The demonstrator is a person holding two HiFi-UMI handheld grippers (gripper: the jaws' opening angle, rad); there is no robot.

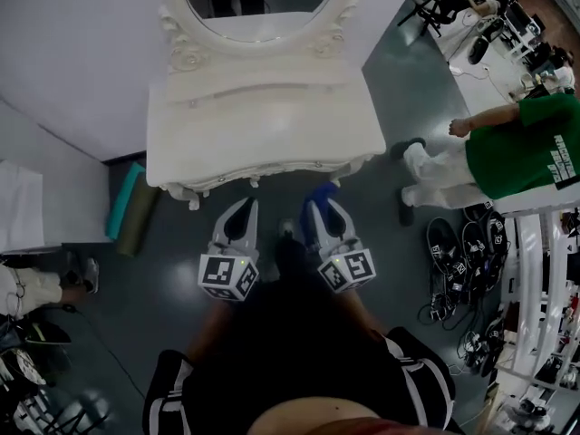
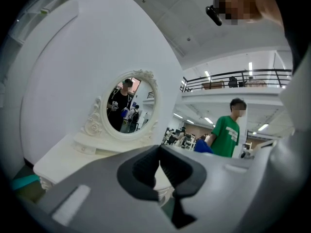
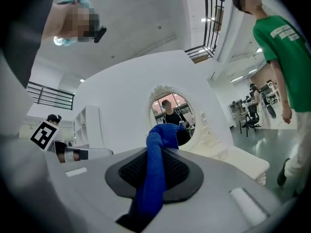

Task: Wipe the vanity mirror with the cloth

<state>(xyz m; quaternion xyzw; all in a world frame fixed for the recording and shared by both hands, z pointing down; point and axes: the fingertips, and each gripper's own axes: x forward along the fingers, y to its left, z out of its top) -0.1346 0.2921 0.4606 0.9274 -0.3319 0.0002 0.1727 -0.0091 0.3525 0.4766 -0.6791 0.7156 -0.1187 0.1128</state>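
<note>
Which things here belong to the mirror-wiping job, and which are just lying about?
Job: vanity mirror; blue cloth, clamped in the right gripper; left gripper, shut and empty.
Lying about: teal roll beside the vanity table; cables on the floor; bystander in green.

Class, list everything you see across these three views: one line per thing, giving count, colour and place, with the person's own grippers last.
vanity table: one, white, against the wall ahead of the grippers
oval mirror: one, white carved frame, at the back of the vanity table
rolls: two, teal and olive, on the floor left of the vanity table
bystander: one, green shirt, white trousers, right of the vanity table
cables: a heap, black, on the floor at right
cloth: one, blue, between the right gripper's jaws
left gripper: one, grey, jaws together, empty
right gripper: one, grey, shut on the cloth
</note>
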